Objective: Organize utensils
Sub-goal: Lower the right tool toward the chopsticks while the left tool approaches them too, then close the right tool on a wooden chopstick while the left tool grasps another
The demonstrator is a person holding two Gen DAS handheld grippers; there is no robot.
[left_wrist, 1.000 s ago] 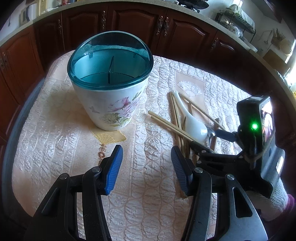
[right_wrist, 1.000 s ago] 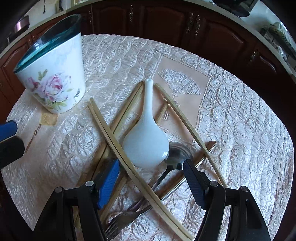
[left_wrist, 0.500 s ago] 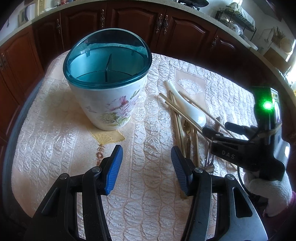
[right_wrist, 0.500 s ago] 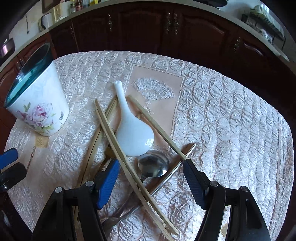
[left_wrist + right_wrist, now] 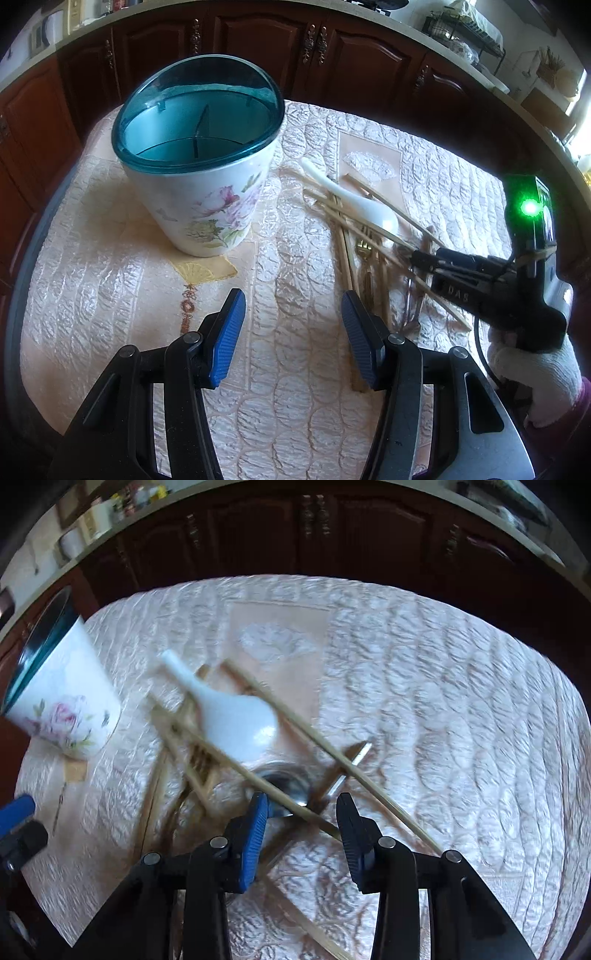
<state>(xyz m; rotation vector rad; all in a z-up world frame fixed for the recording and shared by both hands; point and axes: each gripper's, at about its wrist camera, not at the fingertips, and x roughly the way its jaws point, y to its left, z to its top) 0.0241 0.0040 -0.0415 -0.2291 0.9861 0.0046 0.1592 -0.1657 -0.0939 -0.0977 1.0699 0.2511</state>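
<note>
A white flowered utensil holder [image 5: 201, 162] with a teal divided insert stands on the quilted table; it also shows at the left of the right wrist view [image 5: 62, 705]. To its right lies a pile: a white ceramic spoon [image 5: 362, 205] [image 5: 232, 716], several bamboo chopsticks [image 5: 373, 236] [image 5: 332, 753], a metal spoon [image 5: 284, 786] and a gold fork [image 5: 364, 247]. My left gripper [image 5: 293, 332] is open and empty above bare cloth. My right gripper [image 5: 301, 834] is open, its jaws narrowed, low over the chopsticks and the metal spoon; it shows at the right of the left wrist view [image 5: 424, 258].
A cream quilted cloth [image 5: 110, 288] covers the round table. Dark wooden cabinets [image 5: 258, 40] curve behind it. A dish rack [image 5: 465, 29] sits on the counter at the far right.
My right gripper has pulled back along the pile and dropped lower, its jaws narrowing around the chopstick ends. My left gripper has risen slightly and stays open.
</note>
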